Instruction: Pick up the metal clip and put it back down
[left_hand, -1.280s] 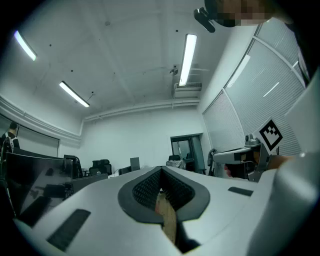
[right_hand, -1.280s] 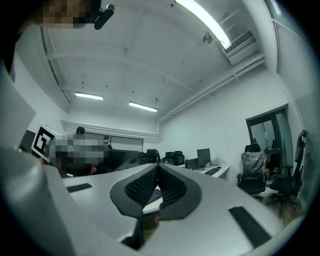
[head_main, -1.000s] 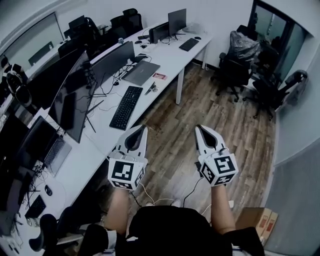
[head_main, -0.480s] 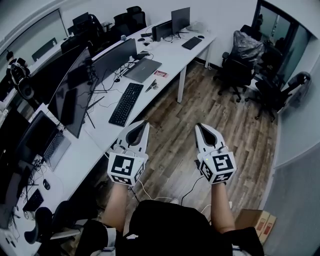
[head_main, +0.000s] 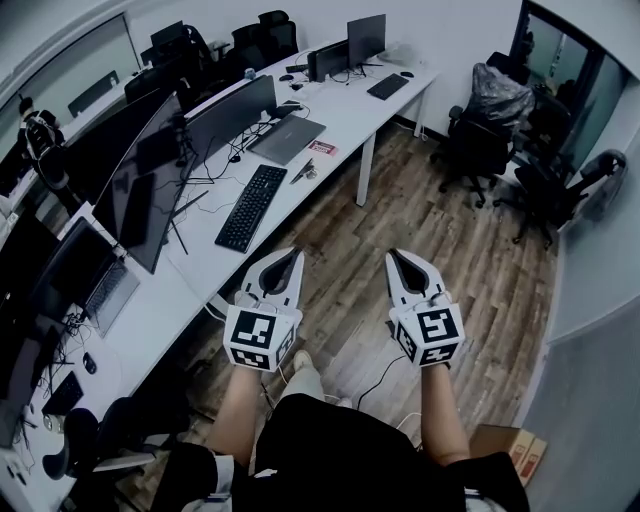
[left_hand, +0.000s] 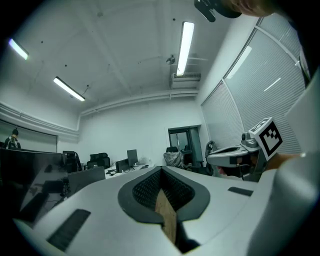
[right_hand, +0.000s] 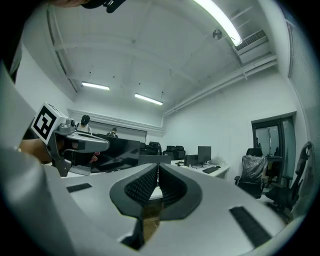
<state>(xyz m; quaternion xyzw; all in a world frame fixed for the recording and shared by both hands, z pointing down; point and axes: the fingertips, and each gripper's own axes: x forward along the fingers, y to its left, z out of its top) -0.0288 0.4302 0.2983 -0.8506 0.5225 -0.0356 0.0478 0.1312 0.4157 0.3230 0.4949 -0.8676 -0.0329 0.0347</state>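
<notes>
- Left gripper and right gripper hover side by side over the wooden floor, both pointing to 12 o'clock. Each has its jaws pressed together with nothing between them.
- At 11 o'clock from the left gripper, a black keyboard lies on the long white desk.
- Just past the keyboard lies the metal clip (small and dark, hard to make out), near the closed laptop and well apart from both grippers.
- Office chairs stand at 2 o'clock.
</notes>
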